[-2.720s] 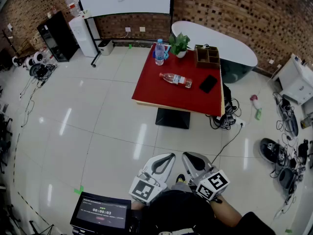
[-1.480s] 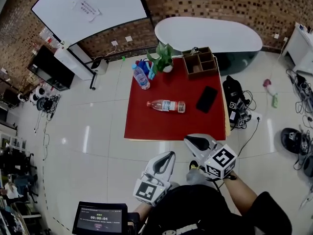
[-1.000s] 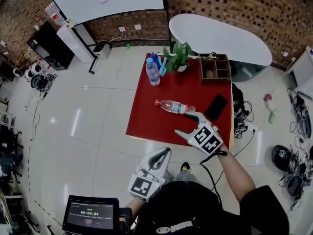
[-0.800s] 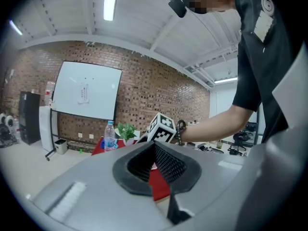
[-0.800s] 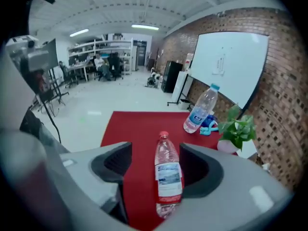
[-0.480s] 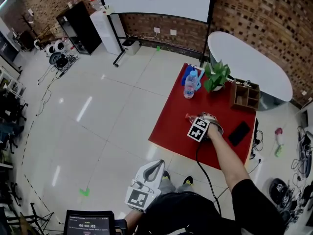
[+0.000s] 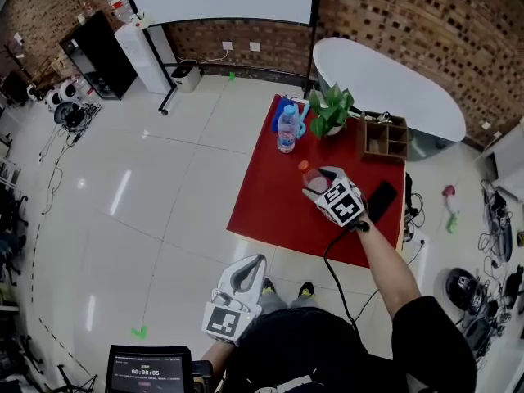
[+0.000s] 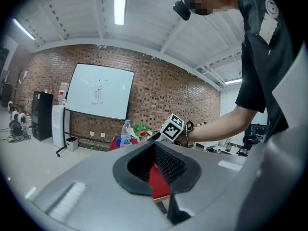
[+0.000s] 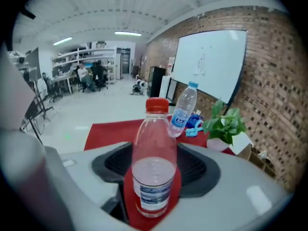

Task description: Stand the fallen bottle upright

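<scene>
A clear bottle [image 9: 153,163] with a red cap and some water stands upright between my right gripper's jaws. In the head view that bottle [image 7: 308,173] is over the middle of the red table [image 7: 266,207], cap pointing away from me. My right gripper [image 7: 321,183] is shut on its lower body, arm stretched out over the table. Black pads [image 9: 198,166] press the bottle on both sides; its base is hidden by the jaws. My left gripper [image 7: 257,262] hangs low near my body, off the table, jaws together with nothing in them [image 8: 159,174].
A second bottle [image 7: 286,128] with a blue label stands upright at the table's far edge, beside a blue object [image 7: 288,107] and a potted plant [image 7: 331,110]. A wooden organiser [image 7: 384,137] and a black phone [image 7: 381,201] lie at the right. A white oval table [image 7: 385,84] stands behind.
I walked up to the table. My right gripper reached out to the lying bottle, shut on it and turned it cap up. The left gripper stayed by my body.
</scene>
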A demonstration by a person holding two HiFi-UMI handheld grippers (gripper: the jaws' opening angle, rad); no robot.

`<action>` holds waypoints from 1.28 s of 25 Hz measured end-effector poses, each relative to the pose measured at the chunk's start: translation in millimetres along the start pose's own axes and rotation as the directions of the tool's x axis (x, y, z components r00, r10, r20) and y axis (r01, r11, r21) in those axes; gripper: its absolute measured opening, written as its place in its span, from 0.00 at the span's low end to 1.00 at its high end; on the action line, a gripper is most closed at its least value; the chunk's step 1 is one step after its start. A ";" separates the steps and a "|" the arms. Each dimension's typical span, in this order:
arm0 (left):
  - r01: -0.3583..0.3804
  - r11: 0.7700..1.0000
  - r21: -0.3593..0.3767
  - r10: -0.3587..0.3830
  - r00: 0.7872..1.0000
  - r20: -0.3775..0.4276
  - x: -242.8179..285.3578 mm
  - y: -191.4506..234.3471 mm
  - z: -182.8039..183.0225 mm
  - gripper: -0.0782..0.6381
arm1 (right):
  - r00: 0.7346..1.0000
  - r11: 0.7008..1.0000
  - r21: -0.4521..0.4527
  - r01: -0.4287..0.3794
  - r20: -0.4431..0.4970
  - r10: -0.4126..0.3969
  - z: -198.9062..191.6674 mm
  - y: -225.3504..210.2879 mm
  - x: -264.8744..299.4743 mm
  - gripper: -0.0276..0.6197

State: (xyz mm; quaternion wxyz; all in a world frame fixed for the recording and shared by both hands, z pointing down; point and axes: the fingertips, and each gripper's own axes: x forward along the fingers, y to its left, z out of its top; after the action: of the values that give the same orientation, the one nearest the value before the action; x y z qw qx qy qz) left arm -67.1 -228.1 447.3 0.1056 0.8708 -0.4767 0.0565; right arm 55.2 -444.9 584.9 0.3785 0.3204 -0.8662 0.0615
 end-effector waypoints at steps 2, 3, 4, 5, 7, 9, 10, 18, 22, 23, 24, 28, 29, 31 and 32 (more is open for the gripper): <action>0.035 0.999 0.015 -0.035 0.999 -0.001 8.4 -14.9 -0.9 0.11 | 0.998 0.998 0.070 0.008 0.066 -0.012 -4.7 -6.2 -19.3 0.49; 0.049 0.999 0.022 -0.049 0.999 -0.001 11.6 -20.9 -1.0 0.11 | 0.996 0.995 0.104 0.005 0.093 -0.015 -8.3 -7.5 -26.4 0.49; 0.060 0.998 0.028 -0.060 0.998 -0.001 14.0 -24.9 -0.1 0.11 | 0.993 0.991 0.135 0.002 0.119 -0.019 -11.6 -8.0 -31.5 0.49; 0.067 0.997 0.031 -0.067 0.998 0.001 15.5 -27.2 1.1 0.11 | 0.989 0.987 0.163 0.002 0.145 -0.026 -14.4 -8.3 -34.7 0.49; 0.076 0.997 0.034 -0.076 0.997 -0.003 15.9 -29.6 1.5 0.11 | 0.981 0.975 0.220 0.013 0.188 -0.056 -20.8 -9.9 -38.9 0.49; 0.081 0.996 0.034 -0.080 0.997 -0.008 14.5 -31.3 0.0 0.11 | 0.977 0.968 0.250 0.029 0.197 -0.080 -25.5 -10.9 -42.8 0.49; 0.082 0.996 0.034 -0.081 0.997 -0.008 13.7 -32.1 -0.5 0.11 | 0.978 0.968 0.248 0.033 0.192 -0.082 -26.0 -10.1 -43.8 0.49; 0.084 0.996 0.033 -0.084 0.996 0.004 10.4 -39.5 1.7 0.11 | 0.969 0.957 0.289 0.016 0.230 -0.086 -21.9 -4.7 -55.3 0.49; 0.098 0.995 0.032 -0.099 0.995 0.012 14.7 -41.2 2.5 0.11 | 0.953 0.947 0.322 -0.006 0.288 -0.092 -10.2 -6.9 -72.1 0.49; 0.104 0.994 0.033 -0.104 0.994 0.015 16.7 -42.0 2.4 0.11 | 0.949 0.948 0.318 -0.006 0.302 -0.096 -7.5 -6.6 -78.6 0.49; 0.107 0.994 0.033 -0.107 0.994 0.016 18.3 -42.6 2.5 0.11 | 0.942 0.949 0.316 -0.008 0.321 -0.099 -4.0 -4.9 -87.3 0.49; 0.131 0.991 0.028 -0.131 0.991 0.017 19.7 -47.2 6.2 0.11 | 0.885 0.942 0.330 -0.062 0.455 -0.101 21.8 17.5 -145.3 0.49; 0.143 0.989 0.026 -0.143 0.989 0.021 20.3 -50.1 8.2 0.11 | 0.865 0.939 0.334 -0.079 0.491 -0.102 28.5 25.5 -162.2 0.49; 0.144 0.989 0.023 -0.144 0.989 0.019 23.4 -53.4 12.2 0.11 | 0.832 0.931 0.349 -0.105 0.544 -0.110 36.1 41.9 -191.6 0.49; 0.145 0.989 0.025 -0.146 0.989 0.015 26.0 -55.7 13.4 0.11 | 0.821 0.925 0.363 -0.110 0.558 -0.122 35.6 49.6 -203.1 0.49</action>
State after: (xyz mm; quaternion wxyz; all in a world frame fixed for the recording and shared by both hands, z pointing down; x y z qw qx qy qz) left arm -6.2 -223.5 432.2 0.0953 0.9050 -0.4120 0.0470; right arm 106.7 -315.1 425.4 0.0329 0.3938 -0.9097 0.1280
